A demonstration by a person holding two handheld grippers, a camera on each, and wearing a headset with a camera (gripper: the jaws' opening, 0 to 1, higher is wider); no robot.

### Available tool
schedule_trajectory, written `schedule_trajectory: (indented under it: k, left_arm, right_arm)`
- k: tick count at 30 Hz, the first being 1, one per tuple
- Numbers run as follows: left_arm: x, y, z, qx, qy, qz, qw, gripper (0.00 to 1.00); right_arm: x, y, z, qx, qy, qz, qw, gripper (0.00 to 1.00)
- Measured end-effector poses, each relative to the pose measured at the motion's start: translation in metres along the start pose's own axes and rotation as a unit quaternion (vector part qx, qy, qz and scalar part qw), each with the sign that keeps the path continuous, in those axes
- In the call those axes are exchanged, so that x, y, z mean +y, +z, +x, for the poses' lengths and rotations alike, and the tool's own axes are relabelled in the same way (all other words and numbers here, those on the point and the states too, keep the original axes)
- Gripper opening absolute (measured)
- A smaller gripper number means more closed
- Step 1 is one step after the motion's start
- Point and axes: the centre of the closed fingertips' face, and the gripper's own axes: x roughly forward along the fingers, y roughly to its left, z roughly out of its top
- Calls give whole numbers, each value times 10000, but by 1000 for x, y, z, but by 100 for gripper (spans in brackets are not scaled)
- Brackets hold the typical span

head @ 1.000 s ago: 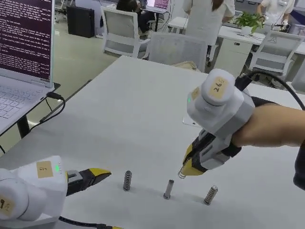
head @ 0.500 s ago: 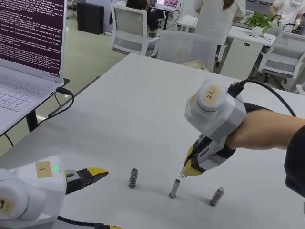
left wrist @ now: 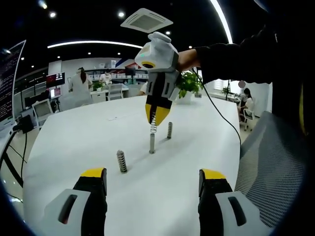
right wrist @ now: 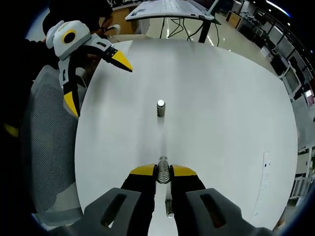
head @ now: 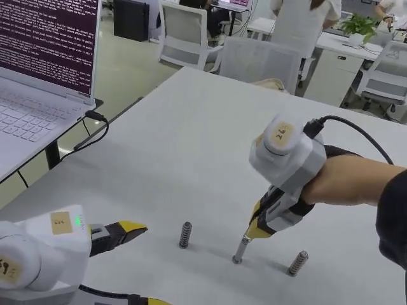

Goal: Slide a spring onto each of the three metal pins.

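The loose spring [right wrist: 163, 173] is pinched between the nearly shut jaws of the right gripper [head: 259, 230]. It is held upright with its lower end right at the top of the middle pin [head: 240, 250]; whether it has gone over the tip I cannot tell. That pin is bare along its shaft and stands in a row of 3 close to the near edge of the white tabletop [head: 191, 127]. The left pin [head: 185, 235] and the right pin [head: 297, 263] each carry a spring already. In the left gripper view the held spring sits just above the middle pin, with the right gripper's yellow tips around it. The left gripper [left wrist: 152, 174] hovers low by the near left corner of the tabletop, well apart from the pins, its jaws spread wide and holding nothing. Off the tabletop's left edge an open laptop [head: 38, 76] sits on a separate stand with a black cable [head: 93, 116] plugged in. White office chairs [head: 184, 28] stand beyond the far edge.
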Motion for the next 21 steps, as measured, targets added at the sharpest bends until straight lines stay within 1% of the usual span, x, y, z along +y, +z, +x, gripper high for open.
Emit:
schedule_trajectory:
  k: [7,9,12,14,21]
  left_arm:
    - [1,1,1,-3,-7,16,10000,72]
    - [1,1,1,-1,-13,14,10000,72]
    - [1,1,0,5,-18,18,10000,71]
    - [1,0,0,13,-21,20,10000,71]
    - [1,-1,1,38,-38,15,10000,71]
  right_arm:
    - [-2,-1,5,59,7,-11,10000,8]
    - [-1,-1,7,33,47,37,10000,8]
    - [-1,-3,11,71,52,33,10000,8]
    - [0,-3,14,57,84,53,9999,8]
    - [0,-5,24,66,81,89,9999,8]
